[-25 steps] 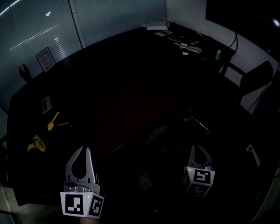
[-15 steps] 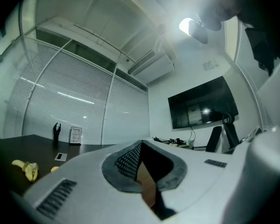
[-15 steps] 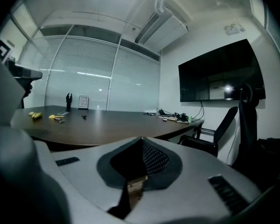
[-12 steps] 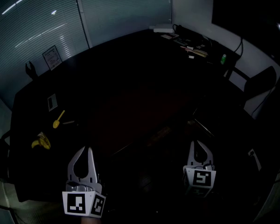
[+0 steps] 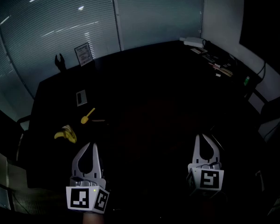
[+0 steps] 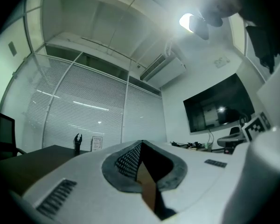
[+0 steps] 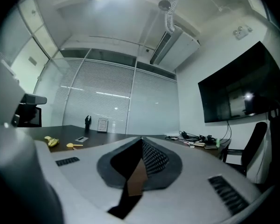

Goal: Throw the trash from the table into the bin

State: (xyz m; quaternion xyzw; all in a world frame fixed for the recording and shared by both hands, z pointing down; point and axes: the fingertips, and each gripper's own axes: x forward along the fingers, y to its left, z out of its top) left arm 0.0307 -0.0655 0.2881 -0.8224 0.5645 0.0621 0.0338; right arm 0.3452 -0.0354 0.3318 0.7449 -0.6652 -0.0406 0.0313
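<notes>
- Both grippers had risen and levelled out since the earlier frame. The head view had swung left, bringing the trash nearer the centre of the picture.
- Left gripper: jaws closed tip to tip, with nothing between them.
- Right gripper: jaws likewise closed and empty.
- This closed, level posture was judged to be a transit posture, since neither tool had yet reached an item.
- The banana peel lay on the table close to its left edge. It was at 10 o'clock from the left gripper, near it but apart.
- The yellow spoon lay at 12 o'clock from the left gripper, beyond the peel.
- A small card and a framed sign stood further out at 12 o'clock. Both were judged to be desk items, not trash.
- No bin appeared in any view.
- The trash sat on the left gripper's side, so that tool was judged the likelier one to pick it up. Its jaws would have had to open first.
</notes>
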